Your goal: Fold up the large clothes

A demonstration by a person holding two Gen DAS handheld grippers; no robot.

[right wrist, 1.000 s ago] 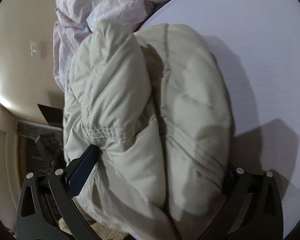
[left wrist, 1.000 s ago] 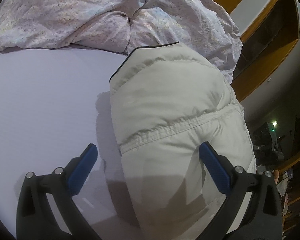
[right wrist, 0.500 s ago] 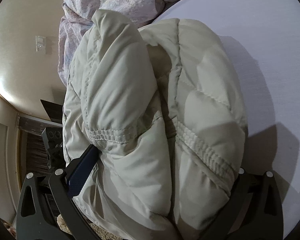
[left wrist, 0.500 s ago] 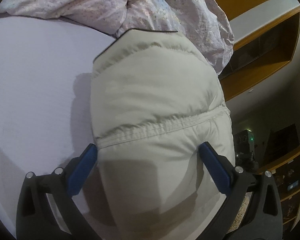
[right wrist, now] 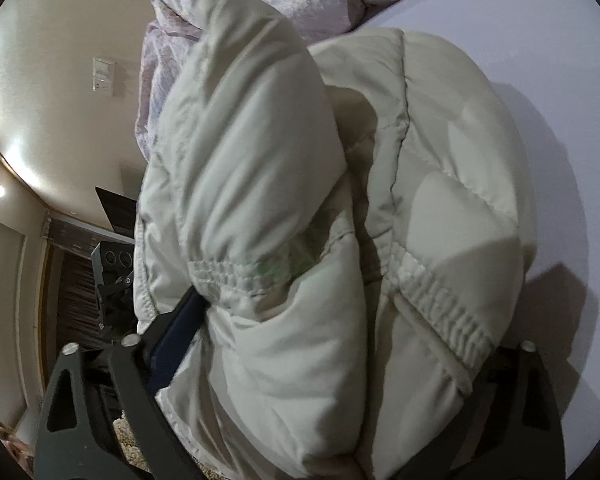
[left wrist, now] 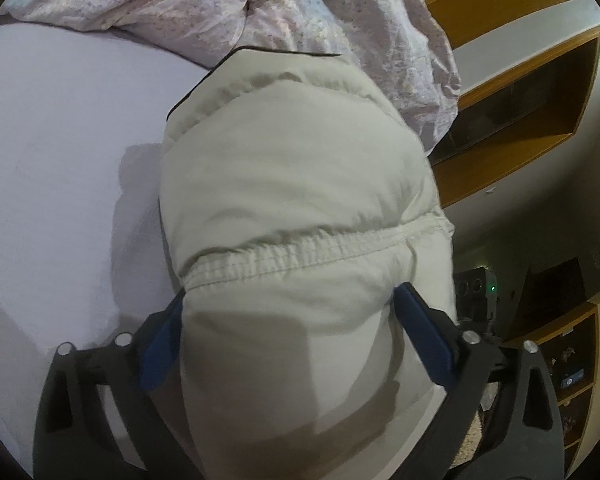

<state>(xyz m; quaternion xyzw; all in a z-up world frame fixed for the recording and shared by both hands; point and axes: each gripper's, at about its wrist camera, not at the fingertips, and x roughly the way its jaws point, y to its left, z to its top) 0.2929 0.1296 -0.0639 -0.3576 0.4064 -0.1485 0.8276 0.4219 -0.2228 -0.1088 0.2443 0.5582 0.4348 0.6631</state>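
Note:
A cream padded jacket (left wrist: 292,160) lies bundled on the lavender bed sheet (left wrist: 60,140), its elastic-gathered hem seam facing me. My left gripper (left wrist: 290,296) straddles the near end of the bundle; its jaws are closing and both blue pads (left wrist: 160,340) touch the fabric on either side. In the right wrist view the same jacket (right wrist: 260,120) shows two puffy folds side by side. My right gripper (right wrist: 340,320) also has the bundle between its closing jaws. Its left pad (right wrist: 176,336) digs in under the fold, while the jacket hides the right pad.
A crumpled floral duvet (left wrist: 180,0) is heaped at the far side of the bed, just behind the jacket. Wooden wall shelves (left wrist: 520,100) stand beyond the bed edge on the right. A wall with a light switch (right wrist: 103,74) shows in the right wrist view.
The left view swung so the jacket now sits centred between its jaws; earlier one pad stood over bare sheet. Both grippers' jaws have narrowed onto the bundle.

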